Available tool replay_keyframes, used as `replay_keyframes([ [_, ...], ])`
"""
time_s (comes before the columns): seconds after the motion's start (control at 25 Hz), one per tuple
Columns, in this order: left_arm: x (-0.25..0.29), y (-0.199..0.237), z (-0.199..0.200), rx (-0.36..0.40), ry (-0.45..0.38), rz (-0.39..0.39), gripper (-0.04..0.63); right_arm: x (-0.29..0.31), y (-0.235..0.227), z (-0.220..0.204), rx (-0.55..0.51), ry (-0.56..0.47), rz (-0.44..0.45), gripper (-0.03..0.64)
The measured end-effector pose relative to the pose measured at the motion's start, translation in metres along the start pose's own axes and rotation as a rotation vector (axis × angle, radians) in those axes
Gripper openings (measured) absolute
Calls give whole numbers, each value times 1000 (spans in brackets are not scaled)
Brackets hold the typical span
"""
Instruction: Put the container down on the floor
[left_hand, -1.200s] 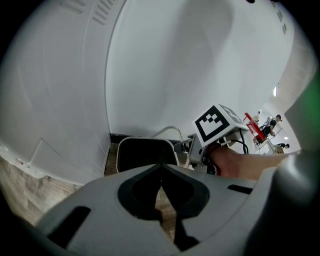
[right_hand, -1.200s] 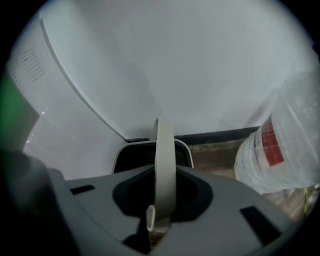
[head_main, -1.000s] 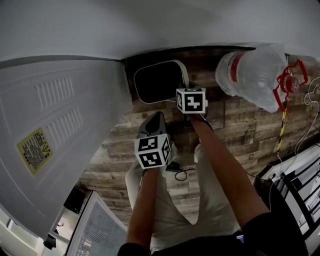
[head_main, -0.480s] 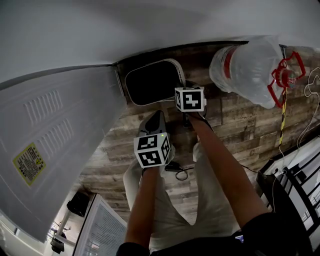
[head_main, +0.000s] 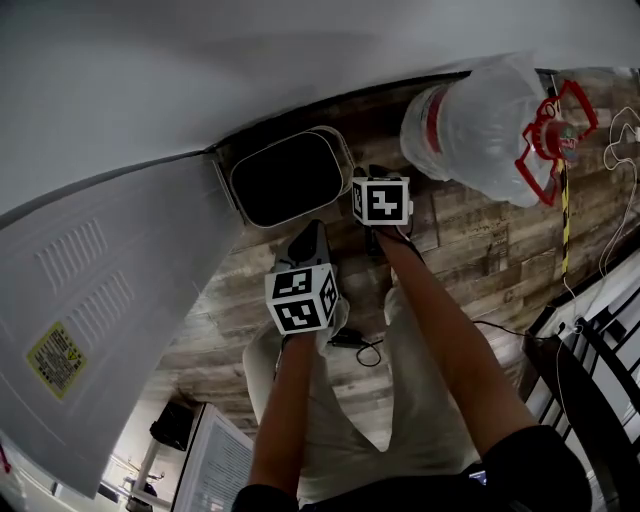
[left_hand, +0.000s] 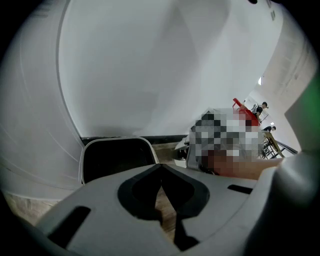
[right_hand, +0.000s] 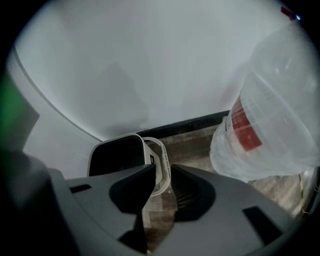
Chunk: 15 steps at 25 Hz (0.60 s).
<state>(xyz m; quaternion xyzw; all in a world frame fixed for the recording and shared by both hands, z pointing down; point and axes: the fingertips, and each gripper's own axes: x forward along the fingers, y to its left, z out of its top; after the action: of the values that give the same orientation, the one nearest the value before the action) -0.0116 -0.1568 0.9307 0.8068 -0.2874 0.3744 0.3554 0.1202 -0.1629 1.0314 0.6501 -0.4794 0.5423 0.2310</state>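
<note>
Container, rounded-rectangular, white-rimmed with dark interior, seen set on wood-plank floor against white wall. Right gripper held with jaws slightly apart, thin white loop handle seen between tips. Left gripper held closed, empty. Clear plastic jug, red-banded, seen nearby.

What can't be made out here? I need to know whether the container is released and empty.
- Inside of the container: only black in the head view; shadow hides any contents.
- Contact between its handle and the right gripper: jaws stand apart, handle shows in the gap, depth unclear; in the head view the marker cube covers the tips.
- Water bottle: far end cut off by the right gripper view's edge.
</note>
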Motion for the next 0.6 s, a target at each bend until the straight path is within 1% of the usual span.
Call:
replay_keyframes([
  [0.28, 6, -7, -2, 22, 13, -13, 17, -2, -13, -6, 33, 4, -19, 92],
  [0.6, 2, -4, -3, 15, 13, -3, 17, -5, -11, -7, 32, -1, -16, 92],
])
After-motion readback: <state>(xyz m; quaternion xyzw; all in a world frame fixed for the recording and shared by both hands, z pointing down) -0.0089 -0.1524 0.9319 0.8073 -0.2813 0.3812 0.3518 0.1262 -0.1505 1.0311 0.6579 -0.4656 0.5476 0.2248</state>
